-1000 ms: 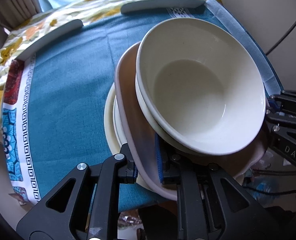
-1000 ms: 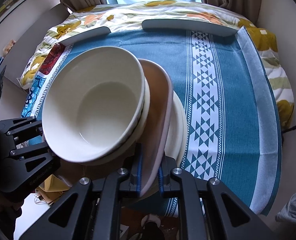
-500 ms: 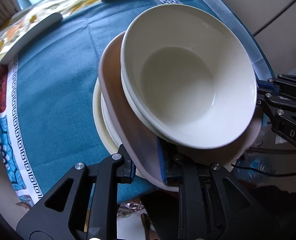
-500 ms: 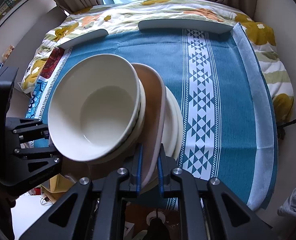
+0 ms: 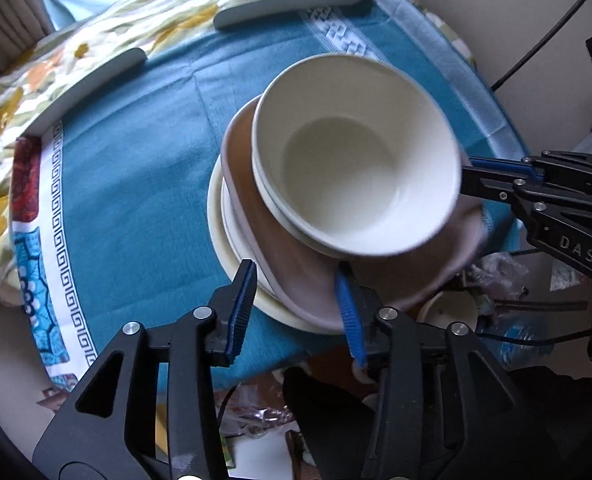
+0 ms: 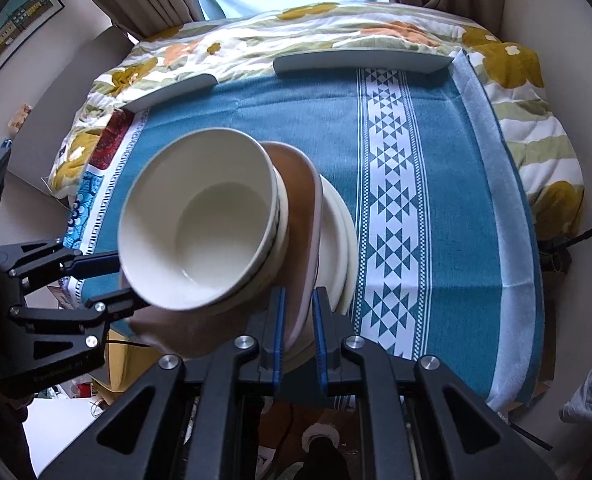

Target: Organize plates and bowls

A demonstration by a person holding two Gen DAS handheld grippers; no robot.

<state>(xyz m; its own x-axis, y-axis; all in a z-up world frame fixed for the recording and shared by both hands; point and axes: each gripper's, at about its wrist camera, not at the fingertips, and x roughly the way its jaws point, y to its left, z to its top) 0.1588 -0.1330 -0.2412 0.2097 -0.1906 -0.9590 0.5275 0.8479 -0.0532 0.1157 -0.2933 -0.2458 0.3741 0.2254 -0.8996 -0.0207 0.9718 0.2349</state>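
Observation:
A stack of dishes sits on the blue tablecloth [image 5: 128, 184] near its front edge. Two nested cream bowls [image 5: 355, 160] rest on a pinkish-brown plate [image 5: 292, 256], which lies on cream plates [image 5: 232, 240]. My left gripper [image 5: 296, 312] is open, its blue pads apart on either side of the brown plate's rim. In the right wrist view, my right gripper [image 6: 299, 328] has its pads on both sides of the brown plate's [image 6: 299, 208] rim, with the bowls [image 6: 200, 220] to the left. The left gripper's fingers [image 6: 96, 264] show at the far left there.
Two grey curved bars [image 6: 359, 62] [image 6: 172, 90] lie at the cloth's far edge on a flowered cover [image 6: 335, 28]. A white patterned band [image 6: 387, 200] runs down the cloth's right side. Clutter and cables [image 5: 515, 304] lie on the floor below the table's front edge.
My left gripper has opened and let go of the brown plate's rim, and both cameras have pulled back from the stack. The right gripper's jaws have parted slightly around the rim.

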